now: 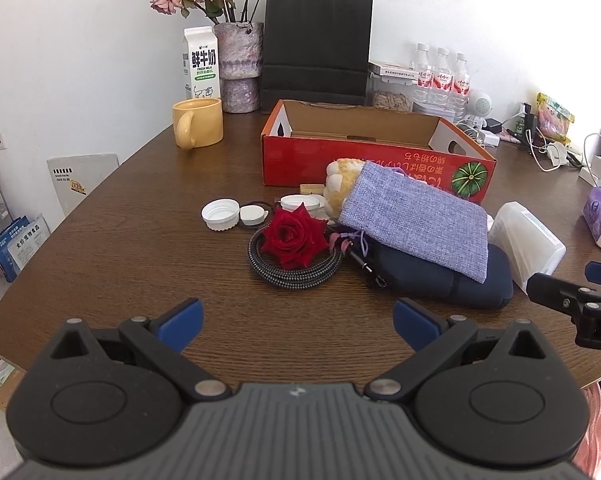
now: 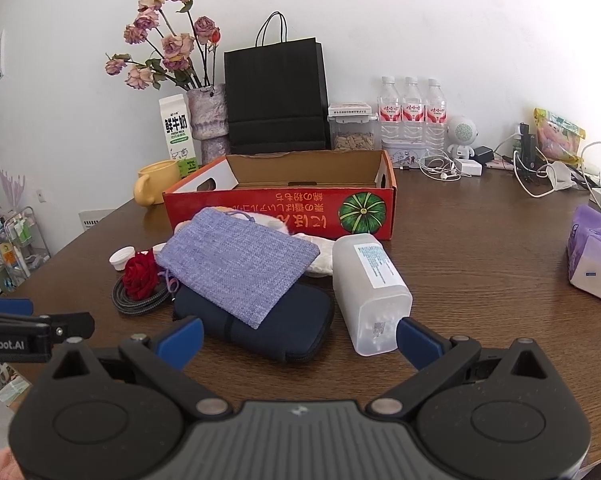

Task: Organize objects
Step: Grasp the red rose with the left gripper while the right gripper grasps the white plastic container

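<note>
desk [image 1: 120, 248]: dark brown wood grain, curved edge at lower left of the left wrist view.

red cardboard box [image 1: 372, 160]: open-topped, rectangular, plain brown inside, printed pumpkin on its front; centre of frame, empty as far as can be seen.

lilac pouch [image 1: 412, 220]: coarse woven cloth, drawstring, flat; lies tilted over a navy zip case [image 1: 440, 280], soft and rounded, right of centre.

red rose [image 1: 294, 236]: velvety bloom, resting on a coiled braided cable [image 1: 292, 272], black-and-white weave, centre of frame.

white caps [image 1: 220, 213]: round ribbed plastic, just left of the rose.

translucent plastic container [image 2: 370, 288]: boxy, frosted, labelled, lying on its side; its near end just beside the right blue pad in the right wrist view.

yellow mug [image 1: 196, 122], milk carton [image 1: 200, 62], black paper bag [image 1: 316, 40]: upper part of frame, by the wall.

left hand-held gripper [image 1: 298, 322]: black linkage, blue pads spread wide, nothing between them, low over bare desk in front of the cable.

right hand-held gripper [image 2: 299, 338]: pads likewise spread wide, empty, level before the navy case.
</note>
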Demonstrator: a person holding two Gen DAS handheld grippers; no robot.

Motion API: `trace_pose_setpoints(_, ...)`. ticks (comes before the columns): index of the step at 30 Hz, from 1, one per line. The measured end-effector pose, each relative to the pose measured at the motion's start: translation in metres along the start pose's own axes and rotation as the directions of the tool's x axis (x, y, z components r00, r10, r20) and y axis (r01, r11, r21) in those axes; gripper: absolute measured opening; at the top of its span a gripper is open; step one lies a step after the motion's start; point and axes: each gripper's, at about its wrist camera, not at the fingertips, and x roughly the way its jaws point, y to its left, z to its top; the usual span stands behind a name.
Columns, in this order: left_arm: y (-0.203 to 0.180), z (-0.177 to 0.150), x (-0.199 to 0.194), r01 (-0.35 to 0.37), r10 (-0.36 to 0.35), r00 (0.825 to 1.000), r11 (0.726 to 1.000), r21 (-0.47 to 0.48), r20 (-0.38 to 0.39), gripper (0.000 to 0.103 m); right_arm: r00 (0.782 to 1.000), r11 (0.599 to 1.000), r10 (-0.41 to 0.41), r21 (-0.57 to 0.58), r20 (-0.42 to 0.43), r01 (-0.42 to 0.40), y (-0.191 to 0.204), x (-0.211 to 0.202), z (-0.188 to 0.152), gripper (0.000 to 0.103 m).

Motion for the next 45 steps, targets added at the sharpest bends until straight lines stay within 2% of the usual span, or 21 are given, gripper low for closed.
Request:
trace_pose_setpoints(16,0.012,0.02,0.047,-0.001,0.0,1.0,0.999,-0.033,-0.03,0.103,0.996,0.996,-0.087,-0.011,-0.026,0.086,-0.025,0.045,0.008,0.103)
trace_pose_setpoints(26,0.011,0.031,0.075,-0.031,0.03,0.999,0.999,-0.019,-0.026,0.1,0.99,0.991,-0.131,-0.027,-0.054,0.129,-0.043,0.074,0.01,0.101)
trace_pose_setpoints(28,0.011,0.034,0.081,-0.033,0.032,0.999,0.999,-0.015,-0.03,0.093,0.991,0.992,-0.124,-0.033,-0.05,0.123,-0.045,0.079,0.011,0.1)
trace_pose_setpoints(35,0.008,0.041,0.094,-0.036,0.036,0.999,0.999,-0.002,-0.025,0.083,0.995,0.996,-0.085,-0.042,-0.043,0.084,-0.048,0.088,0.017,0.089)
trace_pose_setpoints(40,0.009,0.045,0.105,-0.009,0.009,0.999,1.0,-0.001,-0.042,0.063,0.997,0.998,-0.049,-0.032,-0.054,0.047,-0.05,0.091,0.019,0.075)
trace_pose_setpoints(45,0.006,0.044,0.108,0.018,-0.018,0.999,1.0,0.008,-0.043,0.05,0.997,0.999,-0.039,-0.031,-0.059,0.037,-0.049,0.089,0.019,0.071)
